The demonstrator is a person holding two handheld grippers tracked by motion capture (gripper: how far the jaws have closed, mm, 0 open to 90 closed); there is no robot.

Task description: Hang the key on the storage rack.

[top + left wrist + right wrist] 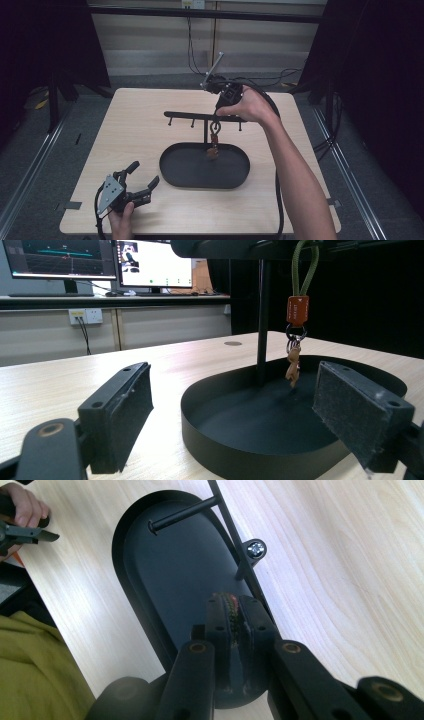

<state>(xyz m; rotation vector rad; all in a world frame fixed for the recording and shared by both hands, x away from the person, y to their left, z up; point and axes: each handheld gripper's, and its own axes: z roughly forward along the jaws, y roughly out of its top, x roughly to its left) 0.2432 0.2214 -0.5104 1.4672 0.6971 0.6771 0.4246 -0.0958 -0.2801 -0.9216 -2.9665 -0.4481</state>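
Two grippers are working over the desk [150,115]. Held above the stand's crossbar [200,116], the right gripper [216,116] is pinching the green cord loop [303,265] of a keychain [214,142], jaws closed on it. The keychain is dangling over the black oval tray [172,170]. Resting near the desk's front left corner, the left gripper [142,177] is gaping wide, holding nothing and facing the tray.
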